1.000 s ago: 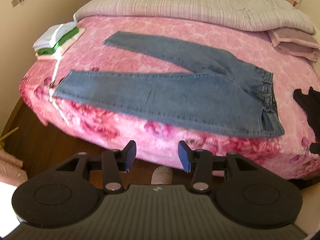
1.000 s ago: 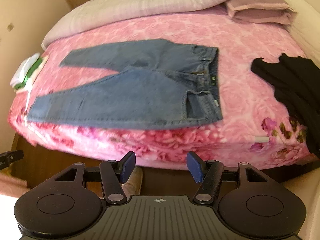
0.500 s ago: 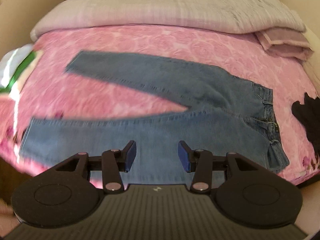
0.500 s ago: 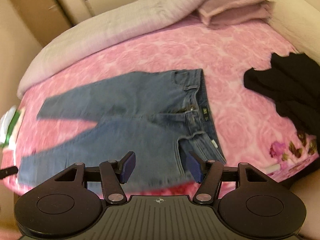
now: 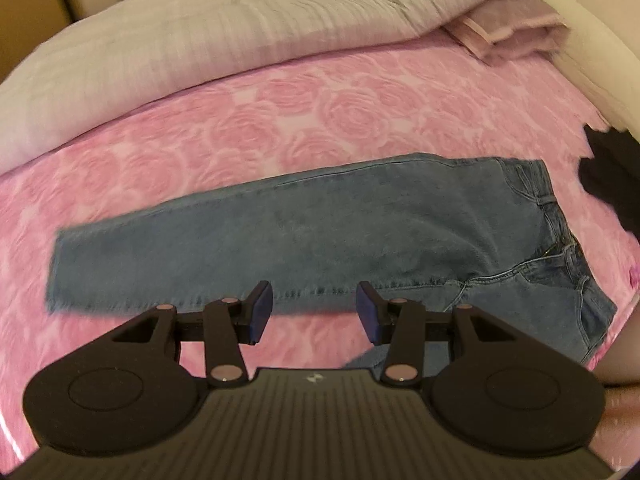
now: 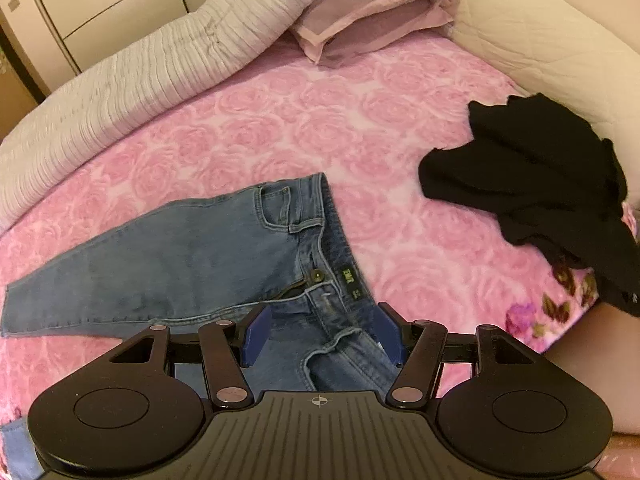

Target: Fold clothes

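Left wrist view: left claw (image 5: 314,316) sits w/ its blue pads well apart, nothing between them but bedspread. It hangs over the pink rose-print bed (image 5: 248,136), pointing steeply down, just short of the near seam of the far leg of the jeans (image 5: 304,232). A sec ago this cam stood back off the bed's edge w/ floor in view and both legs laid out in a V. Now the floor is gone and the denim fills the mid frame, so the claw has swung in over the mattress. A bit of the near leg peeks out under the claw body. Grey quilt (image 5: 224,28) lies rolled along the far side.

Right wrist view: right claw (image 6: 323,334) is also spread wide and empty, w/ the waistband end of the jeans (image 6: 192,256) right below it; fly and button show just ahead of the pads. It too has closed in from the bed's edge. Black garment (image 6: 532,176) lies crumpled off to the right, apart from the jeans. Pillow (image 6: 368,12) at the far end.

Meaning, as a guess: approach is about done, no fold made yet. Jeans lie flat, legs splayed. Next prob a pinch at the waist side and along a leg, to bring one leg over the other.
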A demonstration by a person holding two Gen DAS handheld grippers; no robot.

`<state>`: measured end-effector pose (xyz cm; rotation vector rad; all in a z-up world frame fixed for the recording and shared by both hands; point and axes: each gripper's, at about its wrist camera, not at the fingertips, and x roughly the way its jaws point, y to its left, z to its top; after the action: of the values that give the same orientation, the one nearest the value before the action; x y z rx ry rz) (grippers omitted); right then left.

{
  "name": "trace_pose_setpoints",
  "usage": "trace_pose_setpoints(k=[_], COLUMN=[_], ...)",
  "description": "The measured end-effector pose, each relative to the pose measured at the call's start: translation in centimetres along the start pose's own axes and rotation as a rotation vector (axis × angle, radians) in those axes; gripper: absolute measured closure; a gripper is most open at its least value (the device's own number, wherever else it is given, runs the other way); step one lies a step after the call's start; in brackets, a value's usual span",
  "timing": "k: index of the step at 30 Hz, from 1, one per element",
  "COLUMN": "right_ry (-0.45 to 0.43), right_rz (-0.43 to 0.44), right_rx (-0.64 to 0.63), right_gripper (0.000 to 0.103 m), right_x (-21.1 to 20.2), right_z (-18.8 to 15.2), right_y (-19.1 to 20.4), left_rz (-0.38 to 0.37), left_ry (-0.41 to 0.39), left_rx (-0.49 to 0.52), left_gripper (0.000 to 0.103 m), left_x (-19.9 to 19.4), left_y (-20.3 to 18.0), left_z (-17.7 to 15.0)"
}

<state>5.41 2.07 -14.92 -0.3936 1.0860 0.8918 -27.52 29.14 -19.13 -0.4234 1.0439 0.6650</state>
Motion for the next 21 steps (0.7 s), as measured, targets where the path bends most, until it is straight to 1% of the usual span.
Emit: trace_pose_setpoints(k=[2, 5, 10, 12, 15, 18, 21], right_ry=[0.023, 0.071, 0.152, 0.176, 0.193, 0.204, 0.219], right_rz=[0.024, 0.079, 0.142, 0.155, 0.175, 0.19, 0.21], right_rx=[-0.027, -0.1, -0.29, -0.356, -0.45, -0.524, -0.596], right_gripper=[0.043, 0.043, 0.043, 0.043, 0.043, 0.043, 0.043], right_x=[1.5, 5.1, 12.8, 16.0, 20.6, 24.8, 28.5], right_z=[0.5, 1.7, 4.3, 5.9, 8.8, 11.7, 14.3], right_y=[0.1, 0.7, 2.6, 3.0, 3.4, 3.3, 3.3], left_rz=[-0.041, -0.093, -0.144, -0.169, -0.189, -0.179, -0.18], left_ry=[0.015, 0.042, 0.062, 0.067, 0.076, 0.078, 0.08], left_rx=[0.019, 0.059, 0.145, 0.177, 0.225, 0.291, 0.353], left_gripper=[0.061, 0.061, 0.061, 0.061, 0.061, 0.061, 0.061], left_x=[2.0, 5.3, 11.3, 13.9, 17.9, 21.4, 24.4], left_y=[0.2, -0.1, -0.8, -0.9, -0.7, -0.6, 0.5], left_z=[0.8, 2.2, 4.8, 6.0, 7.8, 9.6, 11.0])
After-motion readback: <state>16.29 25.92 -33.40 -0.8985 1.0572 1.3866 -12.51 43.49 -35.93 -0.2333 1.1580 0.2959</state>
